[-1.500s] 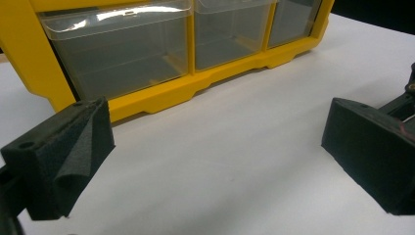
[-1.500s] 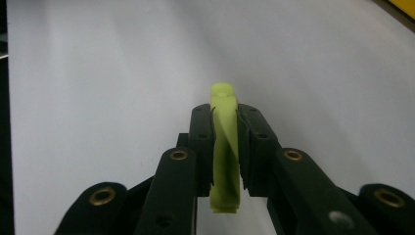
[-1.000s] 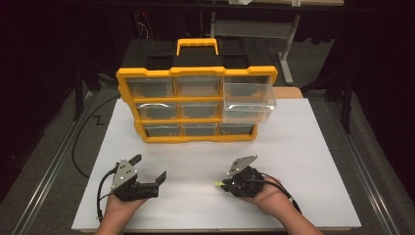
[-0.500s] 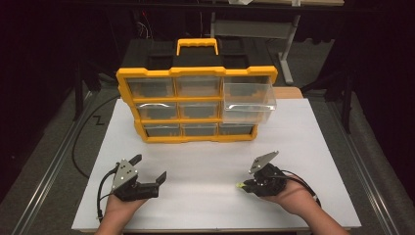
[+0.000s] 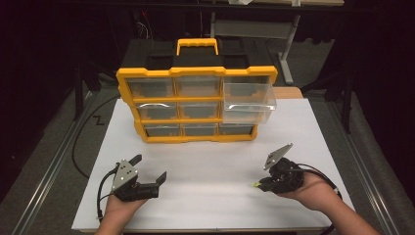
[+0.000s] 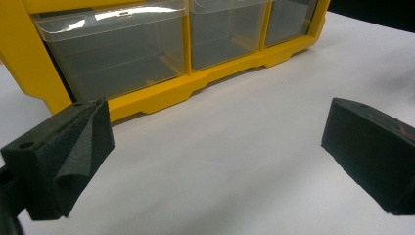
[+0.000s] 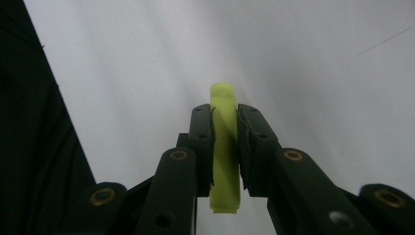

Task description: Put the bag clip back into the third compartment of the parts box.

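Carry step: right gripper clamps a small yellow-green plastic piece, held over the white table sheet at front right.

Left gripper w/ jaws wide apart, nothing btwn them, sits low at front left facing the yellow plastic drawer organizer. Its clear top-right drawer stands pulled out, well apart from the piece. Next, prob: carry piece up and fwd over that drawer's rim, then let go; needs height to clear the front wall.
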Demonstrator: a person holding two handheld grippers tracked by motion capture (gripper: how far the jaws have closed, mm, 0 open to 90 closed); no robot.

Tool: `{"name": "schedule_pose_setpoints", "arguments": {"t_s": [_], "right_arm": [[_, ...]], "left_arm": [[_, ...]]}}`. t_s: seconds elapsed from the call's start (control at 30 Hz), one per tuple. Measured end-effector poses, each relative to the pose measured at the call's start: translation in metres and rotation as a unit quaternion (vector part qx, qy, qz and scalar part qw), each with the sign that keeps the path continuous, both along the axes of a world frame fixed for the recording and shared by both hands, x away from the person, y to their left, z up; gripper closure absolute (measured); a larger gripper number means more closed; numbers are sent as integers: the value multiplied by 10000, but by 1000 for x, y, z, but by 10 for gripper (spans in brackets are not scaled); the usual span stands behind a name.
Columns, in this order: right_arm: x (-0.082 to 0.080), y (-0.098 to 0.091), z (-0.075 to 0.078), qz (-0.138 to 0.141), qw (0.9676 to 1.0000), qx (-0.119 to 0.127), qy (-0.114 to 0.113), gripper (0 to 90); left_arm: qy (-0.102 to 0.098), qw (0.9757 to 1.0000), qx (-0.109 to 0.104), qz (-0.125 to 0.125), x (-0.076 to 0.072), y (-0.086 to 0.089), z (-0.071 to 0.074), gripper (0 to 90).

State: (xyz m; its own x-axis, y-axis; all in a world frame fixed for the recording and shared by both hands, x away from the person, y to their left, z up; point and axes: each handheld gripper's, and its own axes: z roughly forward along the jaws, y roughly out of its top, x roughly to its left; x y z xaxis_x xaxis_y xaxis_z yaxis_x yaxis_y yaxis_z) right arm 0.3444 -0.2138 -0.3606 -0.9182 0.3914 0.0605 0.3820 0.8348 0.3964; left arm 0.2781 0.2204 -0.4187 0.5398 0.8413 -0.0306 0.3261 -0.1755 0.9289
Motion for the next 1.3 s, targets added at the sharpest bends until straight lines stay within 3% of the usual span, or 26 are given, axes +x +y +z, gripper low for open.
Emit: {"name": "schedule_pose_setpoints", "arguments": {"t_s": [0.4,0.87,1.3], "right_arm": [[4,-10,41,160,9997,-151,65,790],[10,-2,92,325,9991,-278,39,790],[14,6,135,497,9986,-198,-21,790]], "left_arm": [[7,10000,8,10,-1,-1,0,4],[10,10000,24,-29,-2,-1,0,4],[13,10000,22,-64,-2,-1,0,4]]}}
